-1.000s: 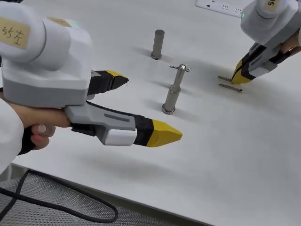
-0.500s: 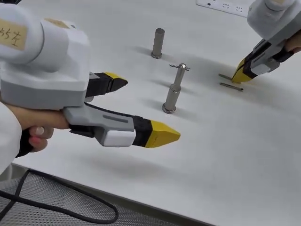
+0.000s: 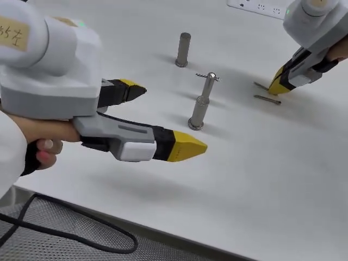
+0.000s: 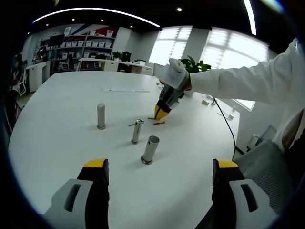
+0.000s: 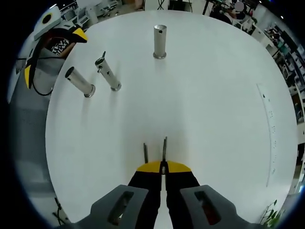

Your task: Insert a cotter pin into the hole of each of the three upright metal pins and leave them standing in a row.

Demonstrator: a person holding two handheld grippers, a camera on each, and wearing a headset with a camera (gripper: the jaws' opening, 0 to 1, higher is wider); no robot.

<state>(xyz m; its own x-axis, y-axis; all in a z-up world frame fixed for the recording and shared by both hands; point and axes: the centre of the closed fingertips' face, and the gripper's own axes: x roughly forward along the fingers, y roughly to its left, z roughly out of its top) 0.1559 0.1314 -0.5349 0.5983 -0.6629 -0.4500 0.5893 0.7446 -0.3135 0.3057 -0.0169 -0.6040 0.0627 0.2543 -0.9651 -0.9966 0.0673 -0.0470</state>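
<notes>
On a white workbench point(image 3: 283, 179), a cotter pin point(image 5: 164, 145) is being pinched at one end between the closed yellow tips of the right gripper point(image 5: 163, 166). Its length is lying flat on the surface and pointing away from the jaws. A second cotter pin point(image 5: 146, 152) is lying loose just beside it, roughly parallel and clear of the tips. The left gripper point(image 3: 174, 118) is being held above the near side of the bench with its jaws spread wide. Three metal pins are being shown upright on their bases towards the middle of the bench. The far metal pin point(image 3: 183, 49) is standing apart from the others, bare-topped. The middle metal pin point(image 3: 207, 87) is being crossed near its top by a fitted cotter pin point(image 3: 208, 76). The near metal pin point(image 3: 199, 111), also bare-topped, is being seen in the head view just in front of the middle one. A power strip point(image 3: 255, 6) is lying at the far edge, and a black cable point(image 3: 70, 235) is trailing below the bench's near edge.
</notes>
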